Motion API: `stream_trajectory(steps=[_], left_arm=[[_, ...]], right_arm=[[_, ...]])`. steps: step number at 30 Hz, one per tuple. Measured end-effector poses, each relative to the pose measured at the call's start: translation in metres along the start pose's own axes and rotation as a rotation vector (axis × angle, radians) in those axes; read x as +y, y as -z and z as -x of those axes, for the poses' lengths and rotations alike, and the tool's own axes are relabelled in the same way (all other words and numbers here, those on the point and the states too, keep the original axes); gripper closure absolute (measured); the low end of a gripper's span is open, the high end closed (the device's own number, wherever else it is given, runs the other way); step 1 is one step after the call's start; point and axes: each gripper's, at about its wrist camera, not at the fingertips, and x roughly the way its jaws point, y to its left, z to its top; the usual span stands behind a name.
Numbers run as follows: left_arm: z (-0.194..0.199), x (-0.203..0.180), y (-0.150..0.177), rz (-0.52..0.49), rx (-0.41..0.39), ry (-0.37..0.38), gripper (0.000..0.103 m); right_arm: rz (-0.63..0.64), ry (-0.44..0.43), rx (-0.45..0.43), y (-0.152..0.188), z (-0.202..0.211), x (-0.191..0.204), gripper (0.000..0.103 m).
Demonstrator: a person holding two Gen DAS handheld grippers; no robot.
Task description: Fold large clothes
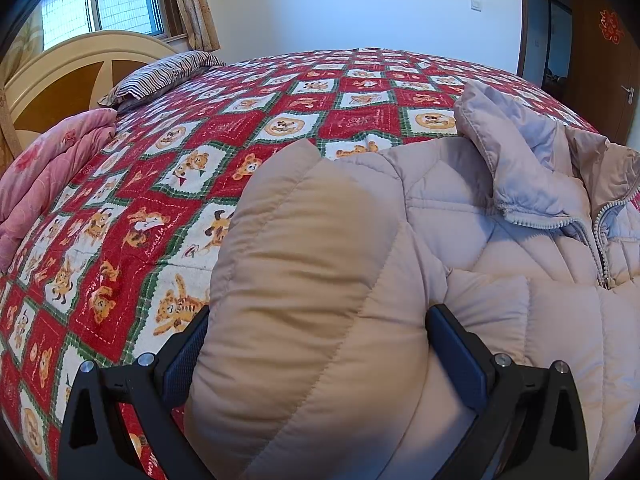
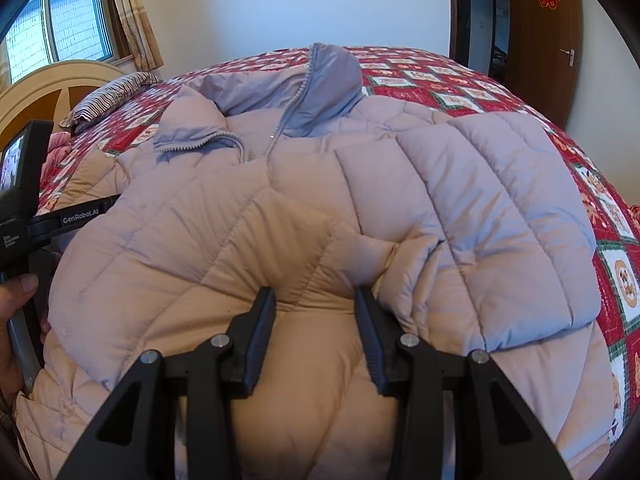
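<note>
Left gripper (image 1: 316,344): jaws set wide but filled by a thick puffy fold of the jacket (image 1: 460,240); both pads press into the padding, so it reads as clamped on the sleeve (image 1: 304,264), or a side panel; which, cannot tell. The grasped roll bulges up ahead of the fingers and hides what lies beyond. To the left of this tool, bare bear-print bedspread (image 1: 168,184), a pink quilt (image 1: 52,168) folded at the far left, a striped pillow (image 1: 160,76) ahead-left against the headboard (image 1: 72,68). To its right, the jacket body, collar (image 1: 516,160) and zipper (image 1: 600,240) ahead-right.

Right gripper (image 2: 316,308): jaws closer together, pinching a ridge of quilted fabric at the near hem of the jacket (image 2: 280,208). Ahead of it the collar (image 2: 304,92) and half-open zipper (image 2: 276,136). To its right, the other sleeve (image 2: 492,208) lies folded across the front. To its left, the other tool's body and the person's hand (image 2: 16,312) at the frame edge.

Judgement: garment lies face-up on the bed; one sleeve appears already in, the second side is in hand. Step is the inward fold of the left-held part.

Next move likely calls for carrying the left-held bulk rightward over the chest while the right grip pins the hem, then letting go gently so the padding settles flat, not springing back.
</note>
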Motion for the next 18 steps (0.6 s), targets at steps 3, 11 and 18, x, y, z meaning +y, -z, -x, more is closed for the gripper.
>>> stream_trajectory(steps=[3,11,18], left_arm=[[0.0002,0.0001,-0.0001,0.000,0.000,0.001,0.001],[-0.0010,0.0001,0.0005,-0.001,0.005,0.001,0.001],[-0.0004,0.0001,0.0005,0.000,0.004,0.002,0.001]], right_arm=[[0.002,0.003,-0.001,0.0006,-0.0003,0.0001,0.059],[0.007,0.011,-0.002,0.0005,-0.0008,0.0017,0.059],[0.014,0.021,-0.003,0.0008,-0.0013,0.0028,0.059]])
